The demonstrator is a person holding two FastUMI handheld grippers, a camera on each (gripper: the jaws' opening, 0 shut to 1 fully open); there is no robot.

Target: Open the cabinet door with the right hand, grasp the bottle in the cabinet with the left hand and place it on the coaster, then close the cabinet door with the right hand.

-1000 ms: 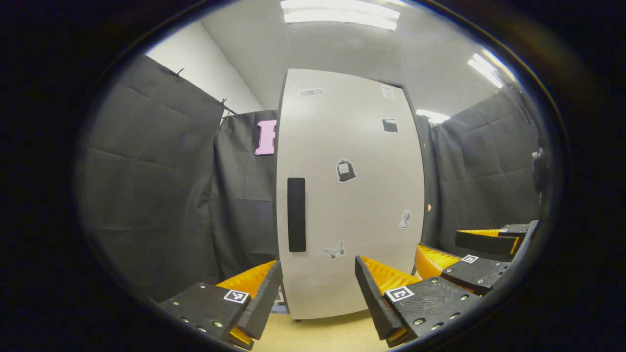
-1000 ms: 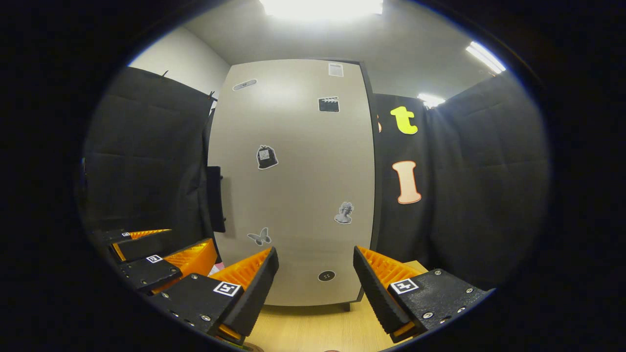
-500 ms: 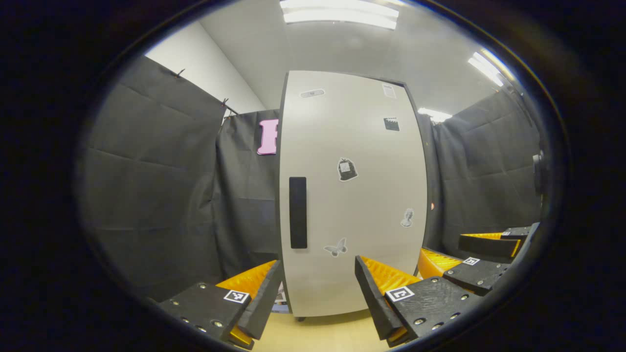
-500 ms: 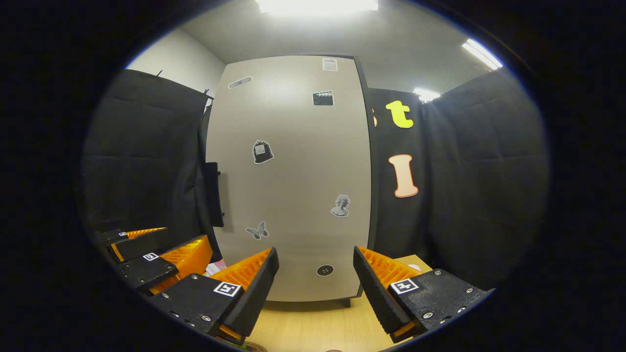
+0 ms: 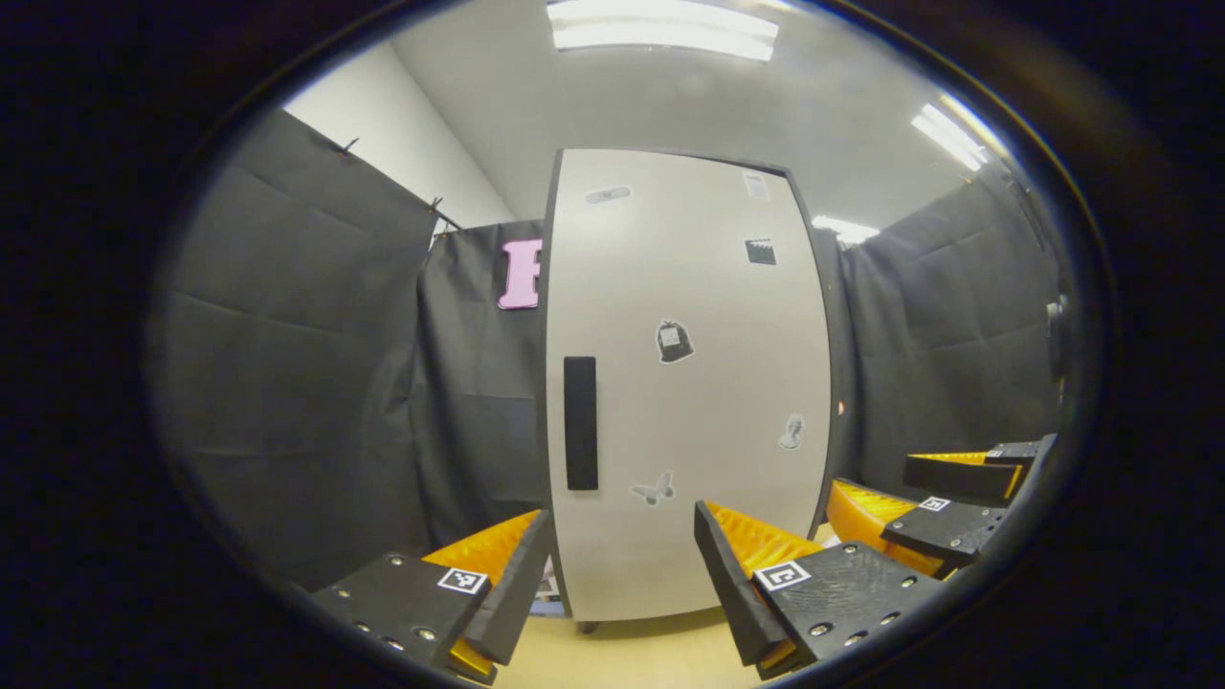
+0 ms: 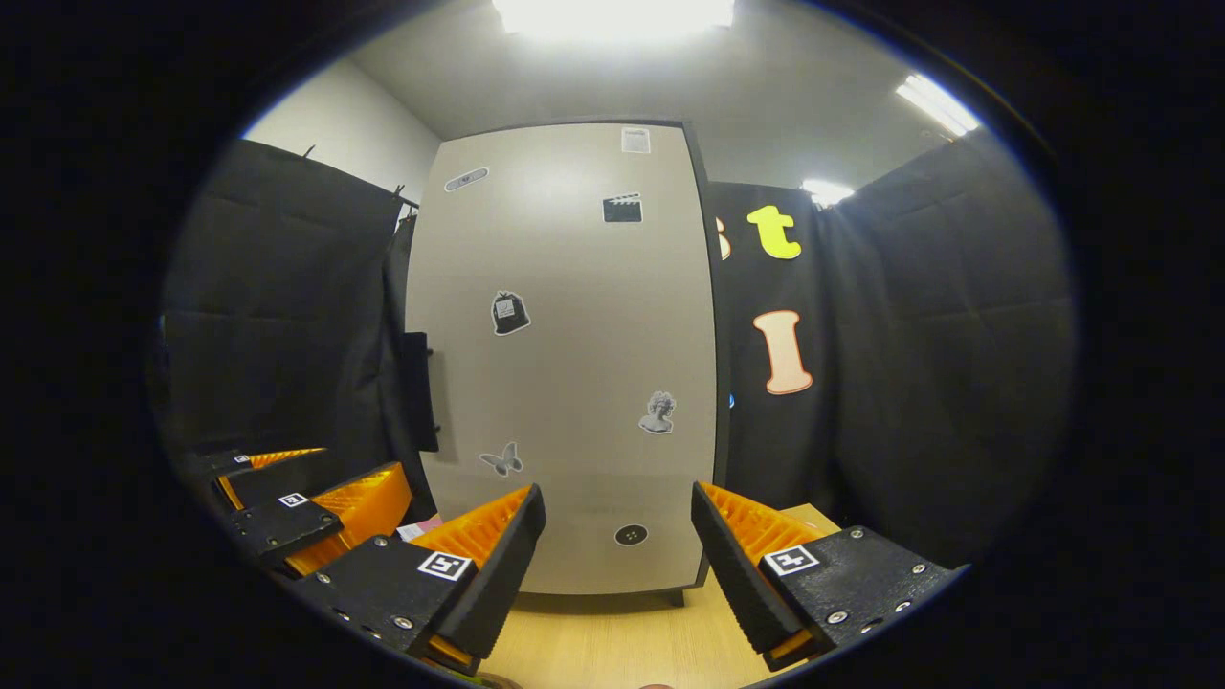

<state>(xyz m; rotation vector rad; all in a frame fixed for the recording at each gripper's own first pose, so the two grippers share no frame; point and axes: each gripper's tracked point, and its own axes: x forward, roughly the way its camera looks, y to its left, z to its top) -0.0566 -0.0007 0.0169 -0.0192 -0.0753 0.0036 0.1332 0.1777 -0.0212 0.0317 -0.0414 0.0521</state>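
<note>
Grey cabinet door (image 5: 689, 383) shut, stickered, black handle (image 5: 580, 423)

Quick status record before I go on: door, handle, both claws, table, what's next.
cabinet door: shut, stickers on its front
handle: dark vertical bar near the door's left edge, untouched
left claw: open, holding nothing, facing the door
right claw: open, holding nothing, short of the door, off to the right of the handle
table: light wood, cabinet standing on it
bottle: presumably behind the shut door
next: probably bring the right claw to the handle
</note>
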